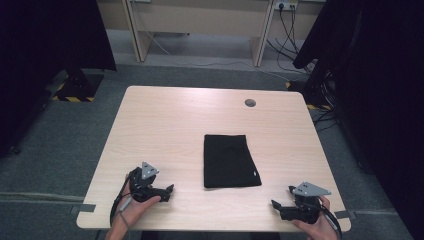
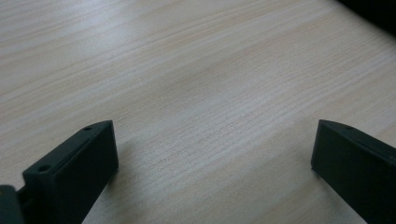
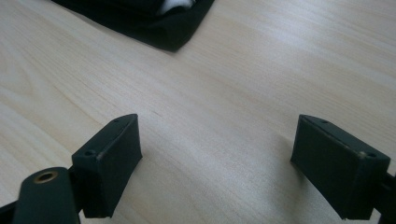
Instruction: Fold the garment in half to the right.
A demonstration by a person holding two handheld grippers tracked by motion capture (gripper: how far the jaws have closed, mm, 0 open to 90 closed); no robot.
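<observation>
A black folded cloth (image 1: 230,161) lies flat on the pale wooden counter (image 1: 165,120), a little right of the middle and nearer the near edge than the far one. Its long sides run near to far, and a small white tag shows at its near right corner.

The left tool (image 1: 169,191) rests low over the near left part of the counter, held in the person's left hand (image 1: 134,209), its jaws aimed right toward the cloth but well apart from it. In the left gripper view the left tool (image 2: 212,154) has its two black jaws spread wide — bare wood grain lies between them and nothing is held.

The right tool (image 1: 277,206) sits at the near right corner in the right hand (image 1: 316,227), jaws aimed left, also apart from the cloth. In the right gripper view the right tool (image 3: 217,149) stands wide open over bare wood, and the cloth's near corner (image 3: 159,28) shows ahead — beyond the jaws, not between them.

A small grey round cap (image 1: 250,103) is set into the counter near its far edge.
</observation>
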